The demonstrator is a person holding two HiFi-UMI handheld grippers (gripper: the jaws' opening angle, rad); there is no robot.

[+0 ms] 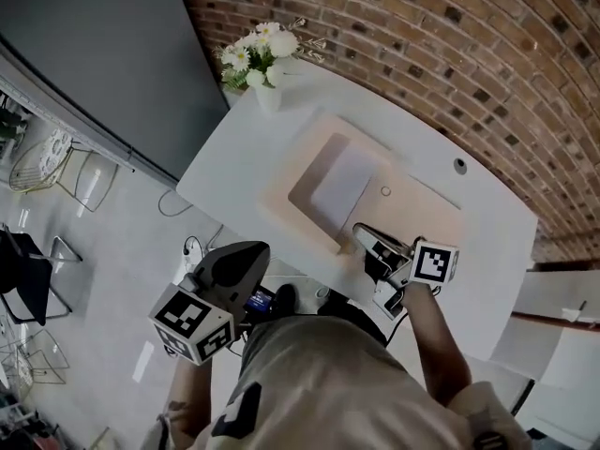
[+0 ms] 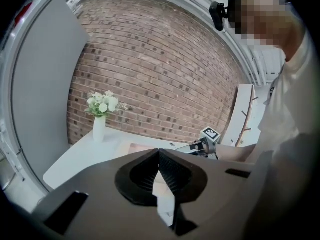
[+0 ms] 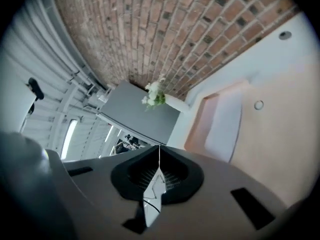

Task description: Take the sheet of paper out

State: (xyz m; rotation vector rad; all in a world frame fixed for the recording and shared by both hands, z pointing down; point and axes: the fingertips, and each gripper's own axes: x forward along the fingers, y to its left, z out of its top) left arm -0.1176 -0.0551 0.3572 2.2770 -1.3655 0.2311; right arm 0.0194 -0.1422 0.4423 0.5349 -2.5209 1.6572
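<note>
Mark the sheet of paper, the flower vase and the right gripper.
sheet of paper (image 1: pixel 342 190): head view, middle of the sheet.
flower vase (image 1: pixel 266 97): head view, the white body below the blooms.
right gripper (image 1: pixel 360 233): head view, the closed tips.

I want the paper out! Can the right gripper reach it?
Probably yes: the right gripper is close to the sheet of paper, with nothing between them. Its jaws are shut, though, so they must open first.

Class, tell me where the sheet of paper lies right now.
In the head view the sheet lies on the left half of the tan folder, between the flower vase beyond it and the right gripper at the folder's near edge.
</note>
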